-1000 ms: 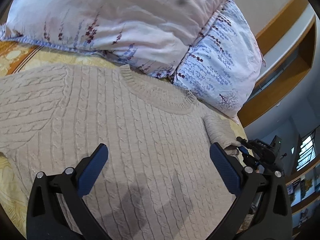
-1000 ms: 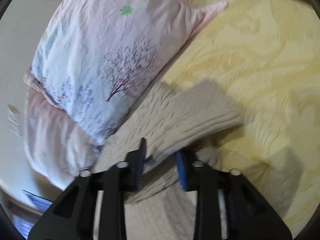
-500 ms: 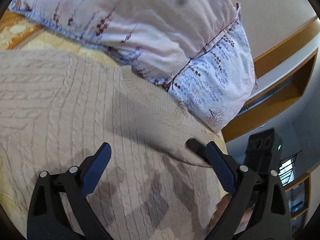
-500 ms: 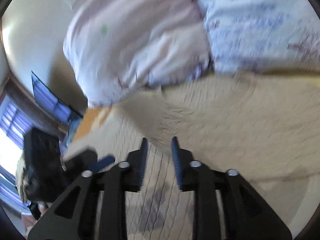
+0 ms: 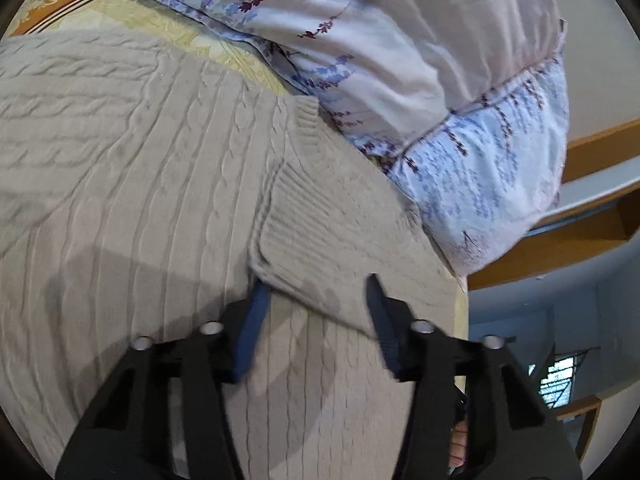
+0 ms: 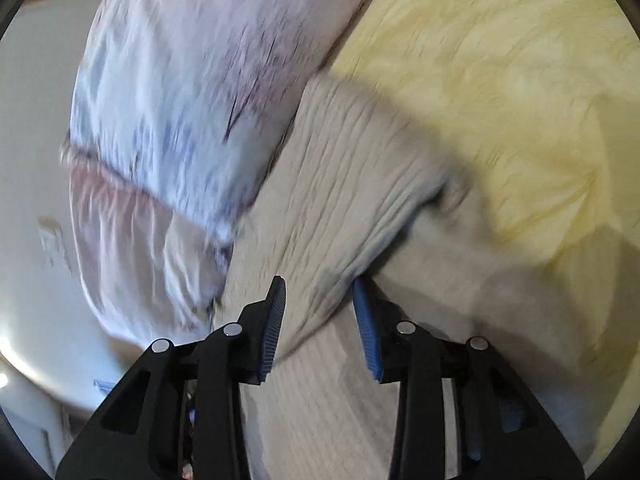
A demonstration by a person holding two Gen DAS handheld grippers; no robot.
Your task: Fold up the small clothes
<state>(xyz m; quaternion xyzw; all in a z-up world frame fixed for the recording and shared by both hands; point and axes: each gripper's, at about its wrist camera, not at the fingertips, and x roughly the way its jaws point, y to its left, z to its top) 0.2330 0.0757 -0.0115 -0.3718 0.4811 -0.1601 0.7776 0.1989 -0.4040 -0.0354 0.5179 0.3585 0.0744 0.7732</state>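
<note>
A beige cable-knit sweater (image 5: 140,184) lies flat on the yellow bedspread (image 6: 500,60). One sleeve (image 5: 340,232) is folded across its body, with the ribbed cuff (image 5: 280,208) pointing toward the neckline. My left gripper (image 5: 316,292) hovers low over that sleeve. Its jaws are closing but stand apart, the left fingertip at the cuff's lower corner and the sleeve's edge between them. In the blurred right wrist view my right gripper (image 6: 318,292) stands part open over the sweater's folded shoulder (image 6: 360,184). A ridge of knit runs down between its pads.
Two floral pillows (image 5: 400,40) are stacked behind the sweater, right against its neckline, and fill the left of the right wrist view (image 6: 180,100). A wooden shelf unit (image 5: 560,248) stands beyond the bed's right edge. Bare bedspread stretches to the right of the sweater.
The sleeve went from the sweater's right side to lying across its body. My right gripper swung over with it, parted its jaws and swung back. My left gripper came down and narrowed.
</note>
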